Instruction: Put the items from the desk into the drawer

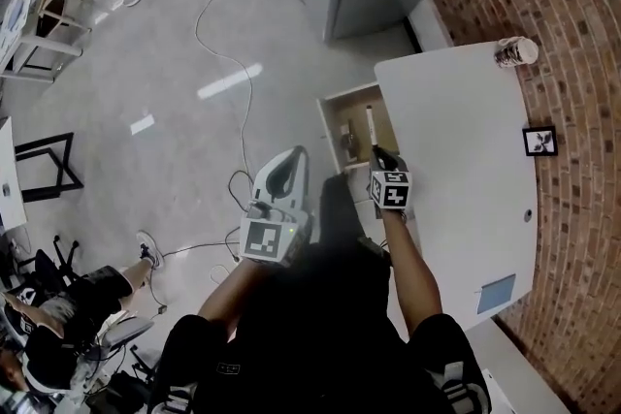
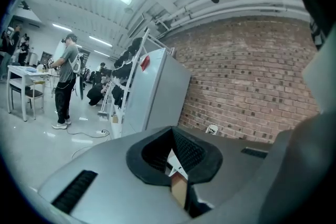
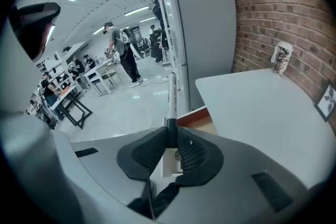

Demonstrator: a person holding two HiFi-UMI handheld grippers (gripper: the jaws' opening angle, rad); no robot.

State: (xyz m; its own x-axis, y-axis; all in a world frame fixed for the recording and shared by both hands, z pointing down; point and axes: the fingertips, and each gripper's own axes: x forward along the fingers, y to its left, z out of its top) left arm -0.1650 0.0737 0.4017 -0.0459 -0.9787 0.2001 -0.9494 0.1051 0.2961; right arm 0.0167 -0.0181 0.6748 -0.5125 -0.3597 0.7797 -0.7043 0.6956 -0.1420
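Fingers, right: the pads (image 3: 151, 152) of the right gripper (image 3: 171, 131) are pressed onto the dark lower end of the pen (image 3: 171, 96), which is pinched between them.
Fingers, left: the jaws of the left gripper (image 2: 171, 136) are closed tip to tip, and nothing is seen between them. This gripper is held off to the side of the drawer (image 1: 342, 116), away from the desk (image 1: 456, 160).
Pen, place: it is held over the open drawer, just beside the desk's edge, with its long end pointing away from the gripper. Whether it touches the drawer cannot be told.
Pen, look: a slim white barrel with a black end section is seen. The faint print along the barrel is too small to be read.
Pen, handling: it is judged light, stiff and smooth. A round barrel pinched at one end is likely to swivel or slip, so a hold nearer the middle would be steadier.
Drawer: pale wood is seen inside, with a small dark item that cannot be identified.
Desk: a patterned cup (image 1: 515, 51), a small picture frame (image 1: 539, 141) and a blue card (image 1: 497, 294) are left on the white top.
Risk: if the pen is released from high up, it may be expected to roll or bounce.
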